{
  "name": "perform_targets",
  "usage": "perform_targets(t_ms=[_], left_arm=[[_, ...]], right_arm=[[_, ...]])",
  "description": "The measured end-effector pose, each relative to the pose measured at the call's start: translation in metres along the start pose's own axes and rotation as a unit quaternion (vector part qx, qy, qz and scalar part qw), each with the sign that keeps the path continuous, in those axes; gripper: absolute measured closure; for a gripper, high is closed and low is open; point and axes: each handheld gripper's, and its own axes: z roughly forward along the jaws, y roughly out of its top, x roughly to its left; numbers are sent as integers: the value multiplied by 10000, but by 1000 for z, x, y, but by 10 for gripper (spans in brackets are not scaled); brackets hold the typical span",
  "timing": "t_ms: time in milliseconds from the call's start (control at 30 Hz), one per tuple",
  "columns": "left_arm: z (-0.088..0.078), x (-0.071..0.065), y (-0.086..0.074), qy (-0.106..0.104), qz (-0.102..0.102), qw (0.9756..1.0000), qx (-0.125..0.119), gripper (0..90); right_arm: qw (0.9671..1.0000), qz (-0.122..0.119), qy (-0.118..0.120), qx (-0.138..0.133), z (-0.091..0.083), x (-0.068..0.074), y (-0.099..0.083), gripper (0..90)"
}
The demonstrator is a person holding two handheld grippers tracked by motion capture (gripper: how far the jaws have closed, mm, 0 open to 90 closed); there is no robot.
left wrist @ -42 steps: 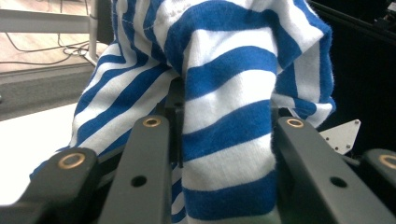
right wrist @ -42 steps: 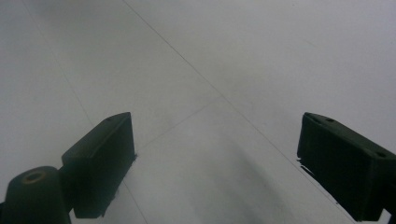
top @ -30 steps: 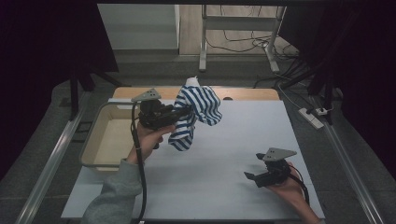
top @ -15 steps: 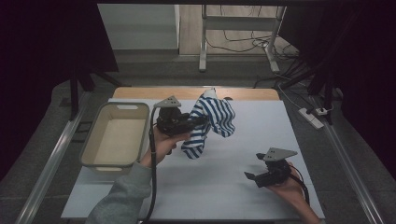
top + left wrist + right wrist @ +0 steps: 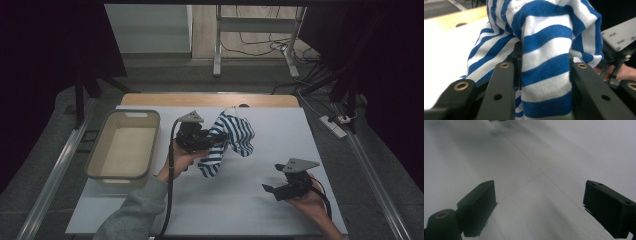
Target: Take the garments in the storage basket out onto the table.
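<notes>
Nearest the person, the right gripper rests low at the near right of the white table, its jaws spread wide apart with nothing but bare tabletop between them in the right gripper view. A little farther in, left of centre, the left gripper is held up off the surface, its jaws pinching a thick fold of the striped cloth; in the left gripper view the blue and white fabric is bunched between the two black jaws and spills up and over them. The rest of the cloth hangs from that pinch, one tail drooping toward the table and a fuller lobe bulging to the right (whether the lowest tip touches the surface cannot be told from above). It looks light, soft and limp, so it should sag and swing from whatever single point holds it, and it is unlikely to slip out of a firm pinch on a gathered fold. A second hold would best go on a free edge or the hanging tail, well apart from the first, to spread it. To the left of the cloth sits the beige bin, open and with nothing inside. Beyond, the wooden table edge runs across the far side.
</notes>
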Motion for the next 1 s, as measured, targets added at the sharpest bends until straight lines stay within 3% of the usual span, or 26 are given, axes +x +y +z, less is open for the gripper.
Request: perform_targets(t_ms=[233,467,833,1000], left_arm=[[32,8,-19,150,-7,9980,610,673],[55,16,-37,384,39,9923,1180,664],[69,24,-51,314,135,9861,1624,627],[71,25,-54,290,104,9861,1630,579]], right_arm=[[10000,-6,-3,7,0,0,0,107],[10000,-22,-2,7,0,0,0,107],[10000,-16,5,34,1,0,0,107],[10000,-24,0,43,1,0,0,107]])
